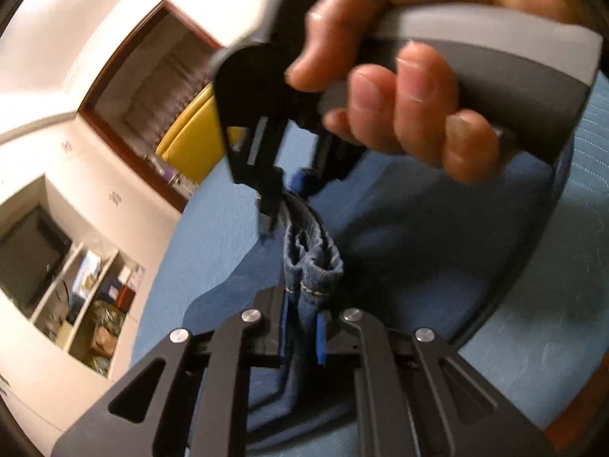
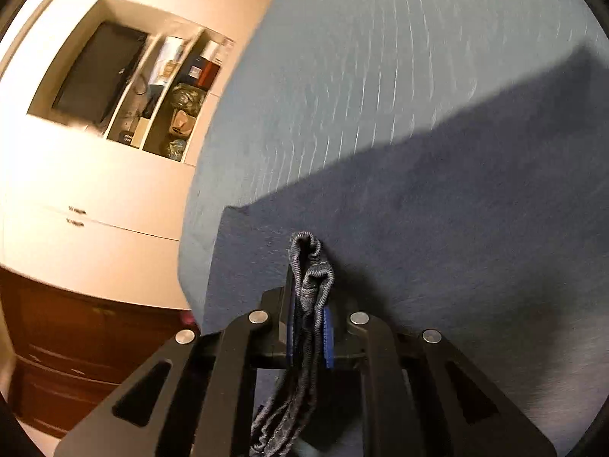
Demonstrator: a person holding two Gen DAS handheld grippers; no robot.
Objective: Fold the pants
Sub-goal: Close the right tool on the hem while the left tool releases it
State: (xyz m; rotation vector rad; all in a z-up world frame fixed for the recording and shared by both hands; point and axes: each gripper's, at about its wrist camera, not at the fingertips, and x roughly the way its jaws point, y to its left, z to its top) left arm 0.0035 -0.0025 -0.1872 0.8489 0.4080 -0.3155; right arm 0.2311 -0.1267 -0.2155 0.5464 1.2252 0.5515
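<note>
The pants (image 1: pixel 313 262) are dark blue denim, with a bunched edge with yellow stitching standing up between the blue pads (image 1: pixel 321 337) of my left gripper (image 1: pixel 302 316), which is shut on it. Just beyond, a hand (image 1: pixel 399 103) holds my right gripper (image 1: pixel 279 205), whose black fingers clamp the same bunched edge a little farther along. In the right wrist view, the right gripper (image 2: pixel 310 323) is shut on a folded ridge of the pants (image 2: pixel 310 266), and more cloth hangs down under the jaws. The rest of the pants is hidden below both grippers.
A light blue bedcover (image 2: pixel 361 76) lies under everything, partly in dark shadow. A white wall unit with a dark screen (image 2: pixel 99 72) and cluttered shelves (image 1: pixel 95 304) stands beyond the bed's edge. A brown chest of drawers (image 2: pixel 76 346) and a brown-framed doorway (image 1: pixel 152 87) are nearby.
</note>
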